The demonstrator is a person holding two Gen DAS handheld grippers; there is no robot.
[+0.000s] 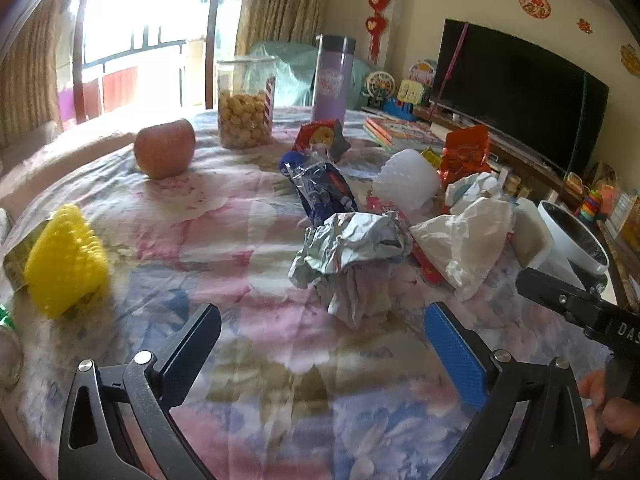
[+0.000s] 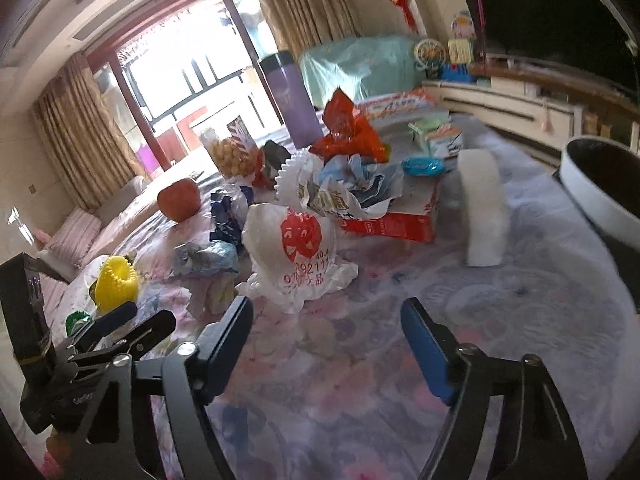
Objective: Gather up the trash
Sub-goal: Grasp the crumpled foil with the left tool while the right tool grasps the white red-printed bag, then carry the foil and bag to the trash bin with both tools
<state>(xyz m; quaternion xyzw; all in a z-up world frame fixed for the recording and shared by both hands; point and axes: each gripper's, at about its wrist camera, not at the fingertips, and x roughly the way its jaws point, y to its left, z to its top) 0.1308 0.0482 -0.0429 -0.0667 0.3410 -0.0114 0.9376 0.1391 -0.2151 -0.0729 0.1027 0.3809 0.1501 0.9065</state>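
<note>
Between the jaws: both grippers empty; left gripper [image 1: 322, 354] spread wide, right gripper [image 2: 326, 344] parted, each above the floral tablecloth [image 1: 248, 236].
Nearest trash, left: crumpled foil wrapper [image 1: 352, 246] just ahead; judged light, springy, slippery; pinch a raised fold.
Nearest trash, right: white plastic bag [image 2: 294, 248] with red print, ahead; judged soft and limp; gather the bunched lower edge.
Beyond: blue wrapper [image 1: 320, 188], orange packet [image 1: 466, 152], piled together.
Bin: white pail [image 2: 600, 192] at the table's right edge.
</note>
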